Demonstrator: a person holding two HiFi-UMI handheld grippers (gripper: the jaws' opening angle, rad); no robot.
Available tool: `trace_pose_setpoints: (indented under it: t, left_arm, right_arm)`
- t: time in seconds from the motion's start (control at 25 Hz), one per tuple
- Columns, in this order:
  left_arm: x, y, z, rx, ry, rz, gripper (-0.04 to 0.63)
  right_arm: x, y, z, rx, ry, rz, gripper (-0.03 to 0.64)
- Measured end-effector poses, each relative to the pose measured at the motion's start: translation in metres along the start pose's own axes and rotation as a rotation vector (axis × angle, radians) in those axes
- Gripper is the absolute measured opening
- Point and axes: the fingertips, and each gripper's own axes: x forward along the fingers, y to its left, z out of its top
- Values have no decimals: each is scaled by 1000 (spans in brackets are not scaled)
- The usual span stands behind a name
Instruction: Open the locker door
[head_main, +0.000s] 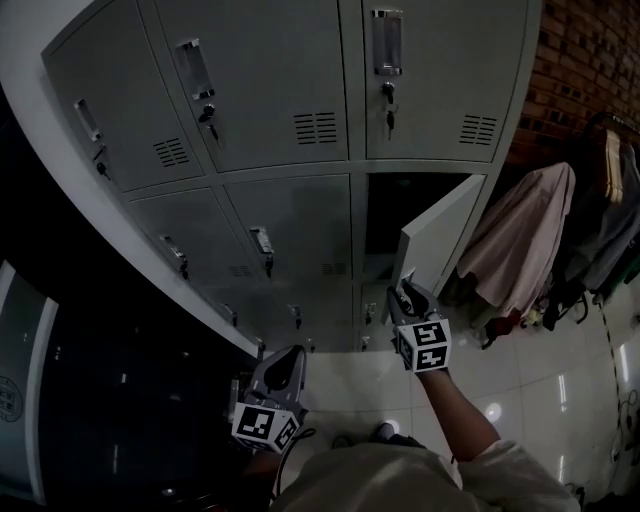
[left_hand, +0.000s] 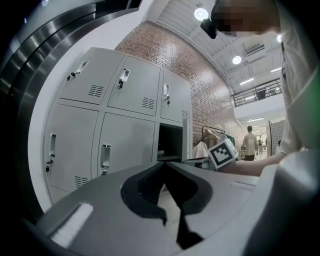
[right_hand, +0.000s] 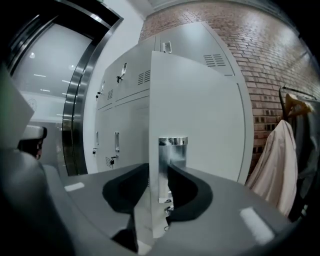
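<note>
Our right hand-held gripper clamps the half-open locker door at its handle; our left hand-held gripper idles, closed and empty. Next, we'd swing it wider.

The open locker door juts from the locker bank; left of the door lies its open compartment, right of the door hang coats, with a brick wall behind them.
</note>
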Motion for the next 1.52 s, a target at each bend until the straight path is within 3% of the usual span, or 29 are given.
trace_pose_setpoints:
  t: [0.4, 0.64, 0.76, 0.96, 1.12, 1.28, 1.4, 1.52]
  left_arm:
    - [26, -38, -9, -12, 12, -98, 31]
    - [34, -53, -11, -23, 9, -129, 29]
    - [35, -51, -9, -21, 7, -122, 29]
    - [37, -54, -14, -28, 14, -120, 29]
    - [39, -60, -10, -17, 4, -133, 29]
    - [37, -62, -3, -35, -7, -127, 29]
    - [32, -61, -4, -30, -6, -120, 29]
    - [27, -56, -6, 21, 1, -80, 29]
  right_arm:
    - [-99, -50, -1, -27, -67, -174, 133]
    - [-134, -80, -2, 26, -107, -143, 158]
    - [-154, -101, -3, 18, -96, -224, 104]
    - [-171, -121, -7, 15, -54, -348, 81]
    - [-178, -118, -9, 41, -60, -361, 85]
    - [-204, -109, 8, 52, -99, -434, 76]
    - [-223, -76, 34, 22, -166, -386, 12]
    - [-231, -43, 59, 2, -229, -329, 0]
